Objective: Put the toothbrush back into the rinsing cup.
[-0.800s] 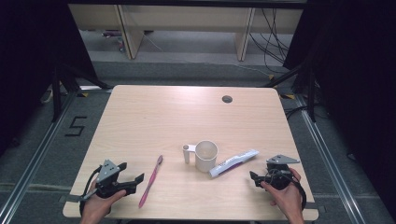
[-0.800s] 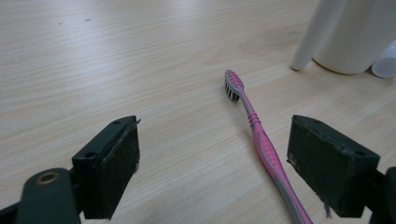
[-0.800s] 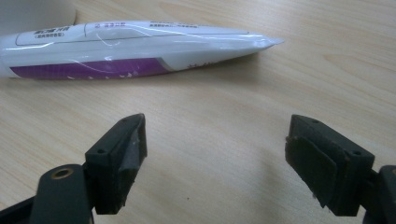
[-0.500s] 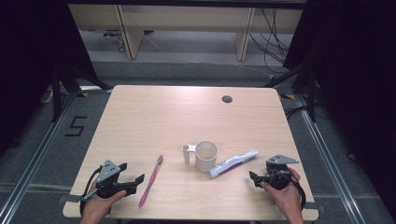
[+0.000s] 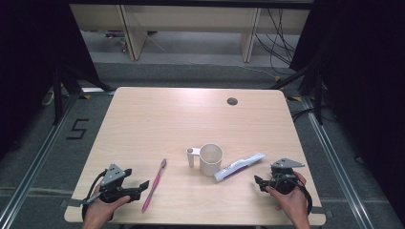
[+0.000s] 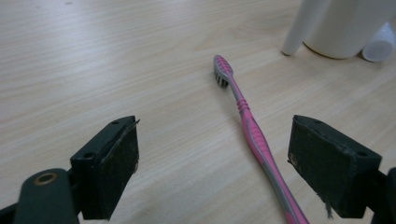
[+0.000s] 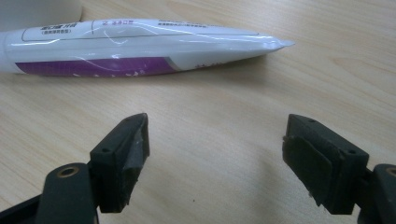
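High view, left to right: left tongs [image 5: 143, 184] gape apart, empty, with the pink toothbrush [image 5: 154, 185] just beside them at 3 o'clock, long axis running 1 to 7. Right tongs [image 5: 258, 181] are also apart; the toothpaste tube [image 5: 238, 166] lies at 10 o'clock. Its label print is too small to read.

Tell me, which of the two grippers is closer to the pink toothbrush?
The left. The left gripper sits just beside the pink toothbrush, open jaws pointing at its handle, not touching. The right gripper is across the table, past the cup, near the toothpaste tube.
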Demonstrator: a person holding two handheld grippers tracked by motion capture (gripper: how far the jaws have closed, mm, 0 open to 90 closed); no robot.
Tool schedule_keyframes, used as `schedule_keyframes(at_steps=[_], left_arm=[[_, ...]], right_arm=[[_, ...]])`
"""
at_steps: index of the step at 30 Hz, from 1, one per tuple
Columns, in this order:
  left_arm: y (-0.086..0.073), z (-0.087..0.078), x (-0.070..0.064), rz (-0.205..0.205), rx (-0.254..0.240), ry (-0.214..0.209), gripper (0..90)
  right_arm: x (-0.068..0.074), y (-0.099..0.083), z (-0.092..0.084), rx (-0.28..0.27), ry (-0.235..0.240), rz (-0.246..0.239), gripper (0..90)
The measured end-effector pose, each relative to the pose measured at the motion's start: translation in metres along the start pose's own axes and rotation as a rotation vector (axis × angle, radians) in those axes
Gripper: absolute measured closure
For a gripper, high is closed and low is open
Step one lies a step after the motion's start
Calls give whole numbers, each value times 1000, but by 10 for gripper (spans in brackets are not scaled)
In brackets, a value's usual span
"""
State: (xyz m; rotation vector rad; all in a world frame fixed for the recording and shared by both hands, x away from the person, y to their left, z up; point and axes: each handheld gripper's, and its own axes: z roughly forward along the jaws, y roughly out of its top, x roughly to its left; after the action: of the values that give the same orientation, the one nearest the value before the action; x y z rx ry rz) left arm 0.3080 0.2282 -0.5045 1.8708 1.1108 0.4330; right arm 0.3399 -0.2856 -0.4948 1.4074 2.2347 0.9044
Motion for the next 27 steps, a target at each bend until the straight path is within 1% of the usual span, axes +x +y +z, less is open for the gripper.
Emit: schedule_keyframes(at_steps=[1, 2, 4, 5, 6, 7, 8, 9, 10, 11, 12, 13, 14, 15, 16, 17, 18, 19, 20, 21, 22, 24, 25, 26, 27], left_arm=[[0, 1, -1, 2, 4, -11, 160], [1, 1, -2, 11, 13, -11, 160], [2, 2, -6, 33, 45, -9, 160], [2, 3, -6, 44, 59, -15, 160], [2, 3, -6, 56, 74, -21, 163], [3, 4, -7, 53, 77, -30, 174], [3, 4, -7, 53, 77, -30, 189], [5, 6, -8, 76, 104, -42, 192], [6, 8, -10, 85, 107, -46, 196], [6, 8, -10, 85, 107, -46, 226], [7, 9, -11, 118, 128, -50, 226], [8, 10, -13, 128, 144, -53, 267], [10, 13, -15, 151, 166, -62, 285], [10, 13, -15, 151, 166, -62, 312], [12, 14, -17, 162, 181, -62, 312], [15, 17, -19, 189, 199, -71, 343], [15, 17, -19, 189, 199, -71, 354], [17, 18, -21, 202, 201, -75, 354], [18, 19, -21, 213, 208, -78, 374], [20, 20, -22, 219, 218, -71, 374], [23, 23, -23, 242, 237, -74, 397], [24, 25, -24, 239, 246, -70, 401], [25, 27, -24, 246, 255, -64, 408], [27, 30, -24, 248, 269, -59, 436], [27, 30, -24, 248, 269, -59, 446]], right_arm=[[0, 0, 0, 3, 4, -4, 245], [-1, 0, 1, -16, 3, -22, 246], [-1, -1, 2, -7, 4, -28, 246], [1, 0, 0, 7, -3, -14, 247], [0, 0, 0, 10, -2, -15, 250], [0, 0, 0, 8, -2, -17, 253], [2, -1, 1, -3, -5, -1, 253], [2, -1, 1, -5, -5, -6, 253], [2, -1, 1, -8, -11, -6, 253], [2, -1, 1, -8, -11, -6, 253], [2, -1, 1, -2, -7, 0, 253], [2, -1, 2, -5, -9, -2, 253], [1, -1, 2, -13, -11, -12, 256], [1, -1, 2, -10, -9, -8, 257], [1, -1, 2, -10, -9, -8, 257], [2, -1, 2, -3, 1, 2, 257], [2, -1, 2, -3, 1, 2, 257], [2, -1, 1, -1, -4, -5, 257], [1, -1, 2, -7, 4, -12, 260], [1, -1, 2, -7, 4, -12, 260], [1, -1, 1, -3, -3, -17, 260], [1, -1, 1, -3, -3, -17, 261], [1, -1, 1, -4, -4, -18, 261], [3, 0, 0, 9, 3, -3, 264], [3, 0, 0, 9, 3, -3, 264]])
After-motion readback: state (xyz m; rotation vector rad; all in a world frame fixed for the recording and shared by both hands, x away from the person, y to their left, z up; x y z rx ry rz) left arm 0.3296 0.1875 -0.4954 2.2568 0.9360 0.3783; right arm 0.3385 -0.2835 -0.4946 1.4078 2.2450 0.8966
